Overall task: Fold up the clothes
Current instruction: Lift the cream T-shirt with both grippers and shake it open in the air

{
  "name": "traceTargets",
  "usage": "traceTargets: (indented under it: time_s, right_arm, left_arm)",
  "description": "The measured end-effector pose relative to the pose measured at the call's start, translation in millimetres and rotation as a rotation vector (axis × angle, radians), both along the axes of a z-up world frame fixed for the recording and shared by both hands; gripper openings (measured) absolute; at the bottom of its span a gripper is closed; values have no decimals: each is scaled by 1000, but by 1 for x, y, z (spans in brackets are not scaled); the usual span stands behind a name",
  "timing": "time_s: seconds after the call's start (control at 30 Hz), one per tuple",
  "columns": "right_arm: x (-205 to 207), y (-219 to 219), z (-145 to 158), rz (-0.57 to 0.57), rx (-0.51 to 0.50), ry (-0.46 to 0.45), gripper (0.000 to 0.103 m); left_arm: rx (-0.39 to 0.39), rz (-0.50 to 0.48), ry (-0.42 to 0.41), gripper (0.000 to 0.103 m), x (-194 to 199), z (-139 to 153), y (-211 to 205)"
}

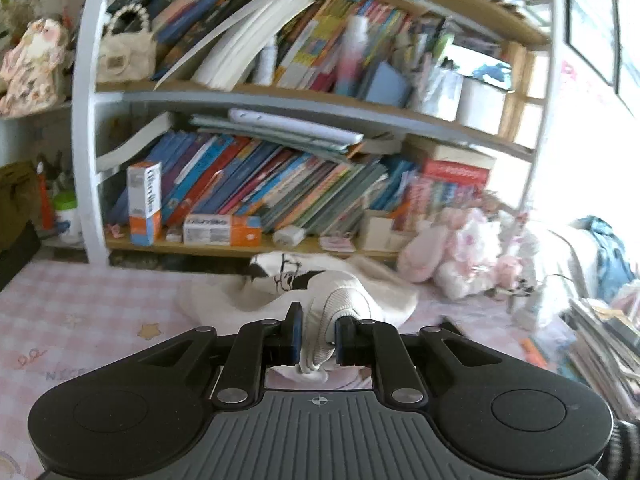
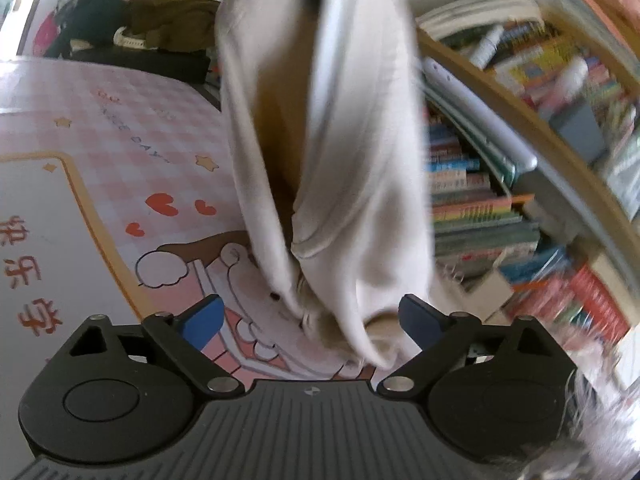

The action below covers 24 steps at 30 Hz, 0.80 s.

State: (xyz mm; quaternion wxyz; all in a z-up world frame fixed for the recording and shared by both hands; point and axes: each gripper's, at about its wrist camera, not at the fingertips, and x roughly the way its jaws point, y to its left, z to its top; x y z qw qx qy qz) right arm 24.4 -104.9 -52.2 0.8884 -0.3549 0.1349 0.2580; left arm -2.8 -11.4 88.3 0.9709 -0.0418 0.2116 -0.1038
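Between the left tongs point(image 1: 316, 334), white garment point(image 1: 340, 300), pinched.

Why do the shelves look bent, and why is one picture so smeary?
Left wrist view: the fisheye lens bows the bookshelf, and window glare whitens the right edge. Right wrist view: motion blur smears the hanging white garment and the books; the pink mat stays fairly sharp.

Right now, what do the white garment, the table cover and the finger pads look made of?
White garment: soft matte knit, likely cotton jersey; it drapes in loose folds, and a ribbed cuff or hem sits between the left fingers.
Table cover: smooth printed sheet, probably vinyl or plastic; flat, slight sheen, pink check with cartoon print.
Right finger pads: blue, matte, rubber-like; black plastic-looking linkages behind.
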Motion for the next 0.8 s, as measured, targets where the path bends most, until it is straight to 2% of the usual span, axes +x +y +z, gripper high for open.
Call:
traceTargets:
  time_s: [0.03,0.07,0.1,0.13,0.17,0.3,0.33,0.4,0.5,0.57,0.67,0.8]
  right_arm:
    - [1,2,-2,1,-21,-26,84]
    - [2,5,-3,2,-42,-52,67]
    - [3,3,-2,15,-56,-47,29]
    - [4,1,0,29,-71,-39,12]
    - [5,-1,1,43,-85,-31,7]
    - [10,-25,19,63,-78,9,2]
    - [12,-31,24,51,-72,11,2]
    - [15,-41,39,16,-40,1,1]
    - [16,-52,66,-13,7,-28,1]
    - [16,-55,81,-15,23,-51,1]
    - [9,-53,94,-6,25,-79,1]
    - [10,-49,102,4,8,-113,1]
  left_arm:
    - [16,0,-6,14,-2,1,0]
    - [34,3,-10,14,-4,1,1]
    - [52,7,-15,14,-6,1,2]
    - [67,19,-11,14,-6,-1,5]
    - [76,33,0,14,-5,-4,8]
    - [102,86,77,16,6,-35,23]
    - [105,98,106,21,9,-46,25]
    - [109,108,162,21,14,-67,27]
    - [97,62,225,37,15,-95,23]
    - [110,28,241,56,11,-108,16]
    - [167,-9,239,68,3,-121,2]
    - [288,-38,205,71,-8,-134,-16]
